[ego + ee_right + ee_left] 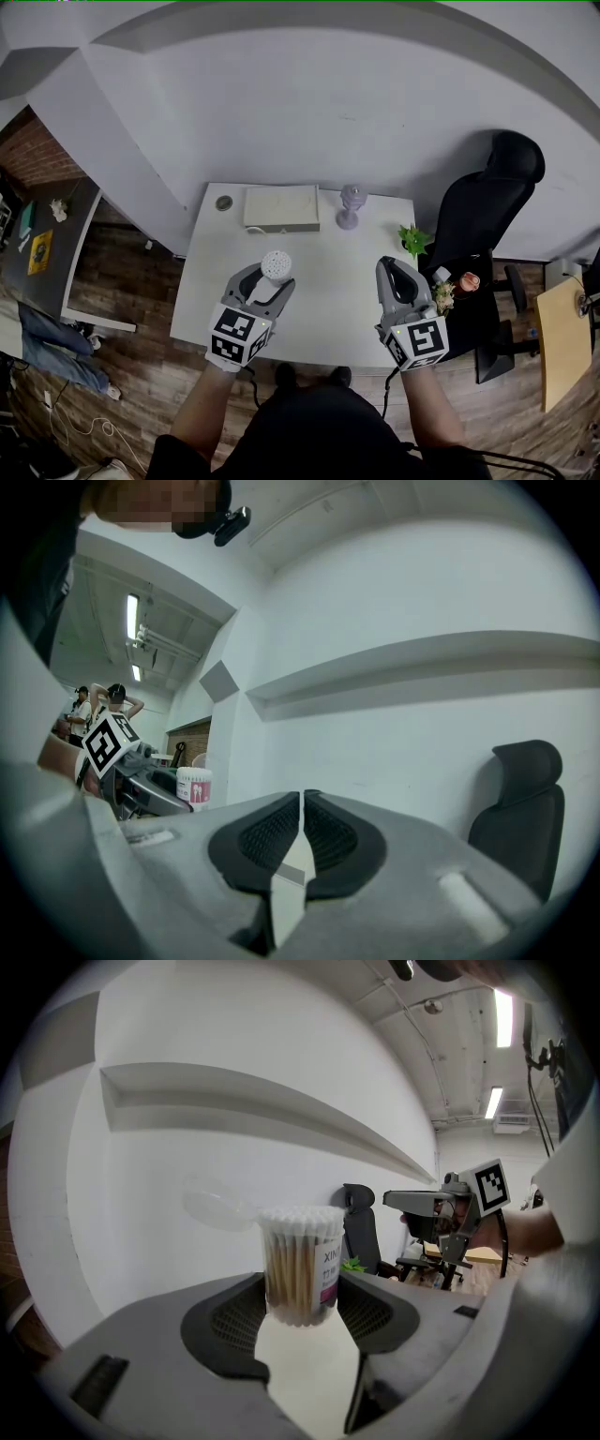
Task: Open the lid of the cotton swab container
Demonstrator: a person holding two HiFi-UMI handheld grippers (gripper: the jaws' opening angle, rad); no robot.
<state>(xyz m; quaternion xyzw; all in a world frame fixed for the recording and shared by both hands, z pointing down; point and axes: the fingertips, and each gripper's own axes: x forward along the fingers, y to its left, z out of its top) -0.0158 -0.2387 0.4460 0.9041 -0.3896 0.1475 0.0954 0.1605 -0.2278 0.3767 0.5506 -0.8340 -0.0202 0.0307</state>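
1. Left tongs grasp the one swab tub, with both pads pressed on its sides. The right tongs are clenched on nothing, jaws together.
2. The tub stands upright over the near half of the table, left of the table's middle. I cannot tell whether it touches the table. Its one clear lid is swung open and hangs off the tub's rim, to the left in the left gripper view. The swab tips are bare.
3. Along the table's far edge there are one white box, one purple vase just right of the box, and one round grommet just left of it.
4. One small plant stands at the table's right edge. One black chair stands beyond that edge.
5. The table is bare between the two tongs, and bare between the tub and the box. Both tongs sit near the table's front edge, well apart from each other.
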